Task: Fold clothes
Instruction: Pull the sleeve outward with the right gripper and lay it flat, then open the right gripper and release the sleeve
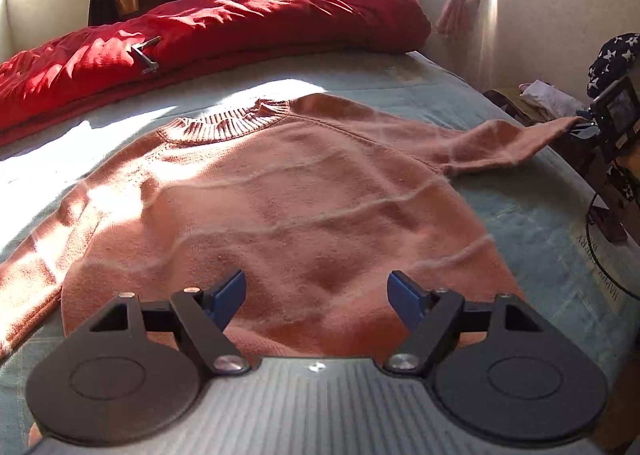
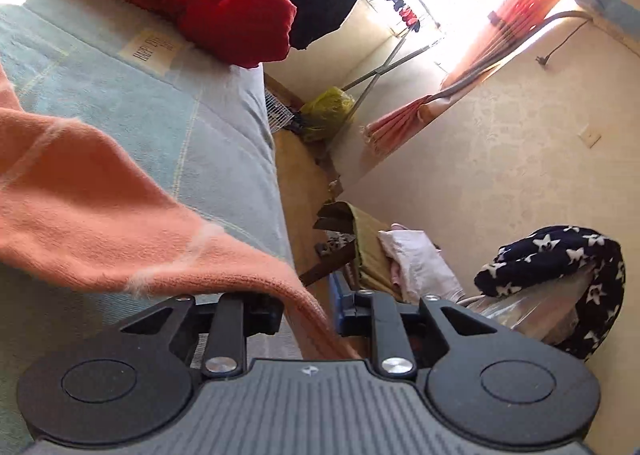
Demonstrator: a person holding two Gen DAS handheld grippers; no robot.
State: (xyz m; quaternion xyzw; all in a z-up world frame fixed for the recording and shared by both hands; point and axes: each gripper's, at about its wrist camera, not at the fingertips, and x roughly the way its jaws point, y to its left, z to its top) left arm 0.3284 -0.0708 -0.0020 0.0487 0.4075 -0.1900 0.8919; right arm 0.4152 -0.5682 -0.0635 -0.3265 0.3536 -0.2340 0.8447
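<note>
An orange knit sweater with thin pale stripes lies flat, front up, on the bed, collar away from me. My left gripper is open and empty, just above the sweater's hem. The sweater's right sleeve stretches out to the bed's right edge, where my right gripper holds its cuff. In the right wrist view the right gripper is shut on the sleeve cuff, and the sleeve runs off to the left, lifted off the bed.
The bed has a pale blue cover. A folded red duvet lies across its far end. Beside the bed's right edge stand a wooden stool with cloths and a star-patterned dark garment. A wall is close behind.
</note>
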